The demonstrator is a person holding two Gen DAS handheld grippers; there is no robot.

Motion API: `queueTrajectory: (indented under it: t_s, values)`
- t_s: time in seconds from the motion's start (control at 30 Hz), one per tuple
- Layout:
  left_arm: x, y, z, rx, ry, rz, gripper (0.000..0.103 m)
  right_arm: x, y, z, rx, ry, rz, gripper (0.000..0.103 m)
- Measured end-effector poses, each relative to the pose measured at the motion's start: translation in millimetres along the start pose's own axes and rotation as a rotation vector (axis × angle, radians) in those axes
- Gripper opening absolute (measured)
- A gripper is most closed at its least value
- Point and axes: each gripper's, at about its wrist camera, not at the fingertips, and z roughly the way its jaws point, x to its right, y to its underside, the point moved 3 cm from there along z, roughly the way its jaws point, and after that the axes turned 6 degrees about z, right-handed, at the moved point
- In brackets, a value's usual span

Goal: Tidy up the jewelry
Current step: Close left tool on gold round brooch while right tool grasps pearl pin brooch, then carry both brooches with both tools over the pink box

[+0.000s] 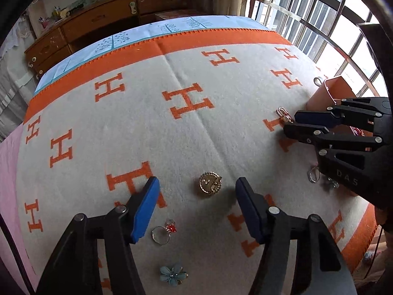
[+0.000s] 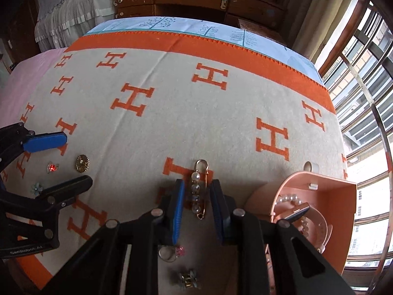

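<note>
Both grippers hover over the blanket (image 1: 172, 127): left gripper (image 1: 196, 206) spread wide around the gold brooch (image 1: 210, 185), right gripper (image 2: 196, 204) half-spread beside the pearl pin (image 2: 199, 188)

Orange "H" letters across blanket (image 1: 172, 132); "DAS" on right tongs (image 1: 292, 123).

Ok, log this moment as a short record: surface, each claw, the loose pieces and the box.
surface: cream blanket with orange H letters
left claw: open, round gold brooch on the blanket between its fingers, not gripped
right claw: open, straddling the gold safety pin with pearl beads, not closed on it
loose pieces: silver ring with red stone; pale blue flower clip
box: peach-pink jewelry box, open, pearl strand inside
</note>
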Motion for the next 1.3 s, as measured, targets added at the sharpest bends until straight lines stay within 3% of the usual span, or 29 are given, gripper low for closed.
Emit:
queueTrajectory:
  t_s: [0.13, 0.17, 0.23, 0.27, 0.3, 0.4, 0.6, 0.77, 0.97, 1.13, 1.3]
  values:
    - [5, -4, 3, -0.013, -0.007, 0.035, 0.058, 2, -3, 1, -0.032, -0.017, -0.007, 0.02]
    - [7, -5, 3, -0.017, -0.002, 0.044, 0.053, 2, -5, 2, -0.047, -0.023, -0.015, 0.019]
    - [10, -8, 2, -0.026, 0.002, 0.067, 0.037, 0, -9, 4, -0.082, -0.045, -0.04, 0.007]
    - [13, -9, 1, -0.031, 0.003, 0.08, 0.024, -1, -10, 5, -0.097, -0.064, -0.049, 0.007]
    - [15, -10, 0, -0.036, 0.003, 0.092, 0.017, -2, -11, 5, -0.105, -0.064, -0.056, 0.007]
    - [20, -9, -1, -0.035, -0.028, 0.121, 0.017, -3, -11, 5, -0.114, -0.079, -0.069, 0.007]
    - [14, -9, -12, -0.024, -0.037, 0.088, 0.017, 8, -11, -8, -0.09, -0.207, 0.027, 0.007]
    - [25, -15, -45, 0.029, -0.041, 0.1, 0.017, 27, -7, -45, -0.015, -0.304, 0.099, 0.007]
    - [60, -43, -101, 0.146, 0.0, 0.132, 0.017, 73, -1, -113, 0.124, -0.407, 0.203, 0.007]
    - [107, -75, -134, 0.24, 0.054, 0.174, 0.017, 115, 18, -162, 0.24, -0.394, 0.272, 0.007]
    - [154, -99, -122, 0.228, 0.104, 0.201, 0.017, 152, 41, -179, 0.29, -0.343, 0.338, 0.007]
